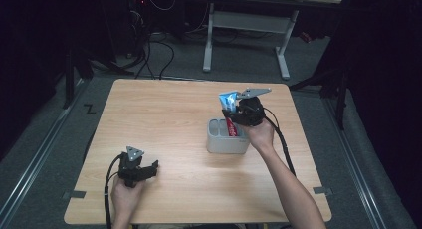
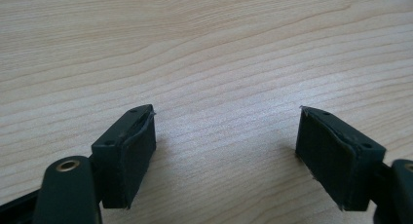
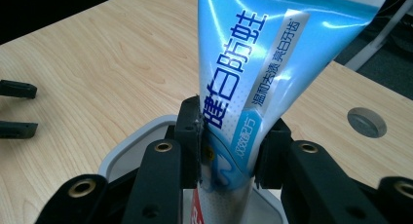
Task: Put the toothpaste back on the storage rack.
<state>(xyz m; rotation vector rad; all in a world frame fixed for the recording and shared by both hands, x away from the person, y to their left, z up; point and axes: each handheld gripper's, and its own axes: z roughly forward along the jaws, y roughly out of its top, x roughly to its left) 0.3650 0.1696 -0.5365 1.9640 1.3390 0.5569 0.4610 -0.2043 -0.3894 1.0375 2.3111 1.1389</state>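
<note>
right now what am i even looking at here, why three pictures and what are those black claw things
A person sits at a light wooden table holding a hand-held black two-jaw gripper in each hand. The high view looks down from above; the other two come from cameras riding on the grippers. The left gripper rests low over bare wood, jaws open, holding nothing. The right gripper is shut on a blue and white toothpaste tube, held upright over a small grey plastic holder with compartments. Something red and white already stands in the holder.
</note>
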